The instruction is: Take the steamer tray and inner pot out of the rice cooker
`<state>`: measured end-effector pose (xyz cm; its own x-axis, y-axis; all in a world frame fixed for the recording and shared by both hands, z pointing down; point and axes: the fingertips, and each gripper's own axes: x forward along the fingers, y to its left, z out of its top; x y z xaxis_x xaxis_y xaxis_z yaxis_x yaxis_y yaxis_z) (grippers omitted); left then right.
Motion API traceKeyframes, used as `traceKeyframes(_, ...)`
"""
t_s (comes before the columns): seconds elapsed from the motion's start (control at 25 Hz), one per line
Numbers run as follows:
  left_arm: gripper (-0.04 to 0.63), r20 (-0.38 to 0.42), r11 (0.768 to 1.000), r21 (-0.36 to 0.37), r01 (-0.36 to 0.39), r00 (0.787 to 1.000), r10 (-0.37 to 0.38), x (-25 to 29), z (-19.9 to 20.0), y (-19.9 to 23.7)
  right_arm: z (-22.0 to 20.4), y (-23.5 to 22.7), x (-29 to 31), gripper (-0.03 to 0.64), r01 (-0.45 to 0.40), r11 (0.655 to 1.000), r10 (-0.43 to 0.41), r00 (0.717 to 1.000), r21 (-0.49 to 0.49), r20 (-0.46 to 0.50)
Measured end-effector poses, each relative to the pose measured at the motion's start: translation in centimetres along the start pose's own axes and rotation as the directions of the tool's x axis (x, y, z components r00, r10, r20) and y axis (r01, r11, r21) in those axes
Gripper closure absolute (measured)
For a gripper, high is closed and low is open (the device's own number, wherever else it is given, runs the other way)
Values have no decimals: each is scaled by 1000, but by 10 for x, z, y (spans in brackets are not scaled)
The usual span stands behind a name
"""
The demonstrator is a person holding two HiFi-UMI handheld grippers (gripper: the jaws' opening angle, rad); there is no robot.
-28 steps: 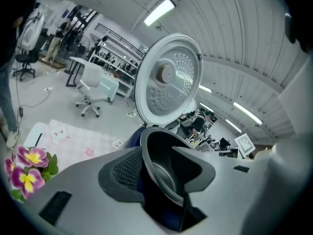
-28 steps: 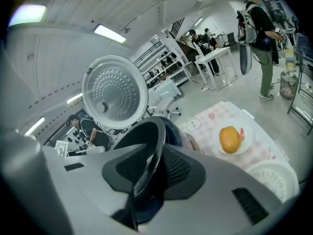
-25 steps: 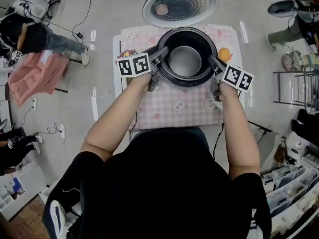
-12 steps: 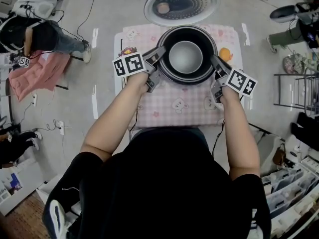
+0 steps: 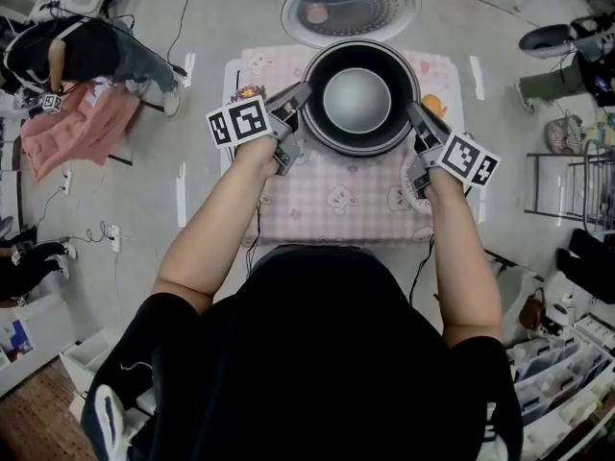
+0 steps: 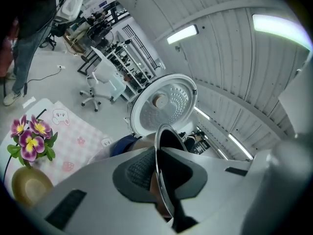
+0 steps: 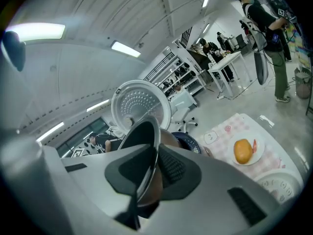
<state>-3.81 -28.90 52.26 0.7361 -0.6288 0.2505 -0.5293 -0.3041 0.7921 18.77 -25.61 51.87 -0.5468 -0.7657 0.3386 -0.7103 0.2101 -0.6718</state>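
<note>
The inner pot (image 5: 357, 99) hangs between the two grippers over the far middle of the tabletop (image 5: 227, 113), its mouth facing up and its pale metal bottom showing inside the dark wall. The left gripper (image 5: 300, 95) is clamped on the pot's left rim. In the left gripper view, the thin rim runs straight between the two ribbed pads of this gripper (image 6: 159, 173), which have just been closing and now press on it from inside and outside. The right gripper (image 5: 416, 114) grips the opposite rim the same way. In the right gripper view, its jaws (image 7: 152, 173) have also just been closing and sit tight on the metal edge.

The dark blue rice cooker body (image 7: 190, 141) shows just below and behind the pot. Its round white lid (image 5: 351, 3) stands open beyond the far edge of the tabletop.

A pink checked cloth (image 5: 336, 209) covers the tabletop. Purple and yellow flowers (image 6: 30, 138) stand near its far left corner. A white plate (image 7: 258, 155) with an orange piece of food (image 7: 243, 151) sits by the far right edge.
</note>
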Motion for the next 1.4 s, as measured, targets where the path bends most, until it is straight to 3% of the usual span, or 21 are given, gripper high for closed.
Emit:
traceKeyframes(0.72,551,166,999,48,2,986,-10,-83,14,-68,20,79,-36,566,-167,982,166,986,-87,-21)
traceKeyframes(1.08,551,269,998,34,-59,962,48,-163,25,-56,-10,143,-14,565,-279,953,268,958,-115,-102)
traceKeyframes(1.24,551,306,998,-23,-59,950,63,-189,19,-49,-30,160,-5,565,-321,941,303,940,-108,-155)
traceKeyframes(1.4,551,325,992,-11,-129,937,125,-215,14,-41,-45,172,1,565,-357,928,331,921,-105,-204)
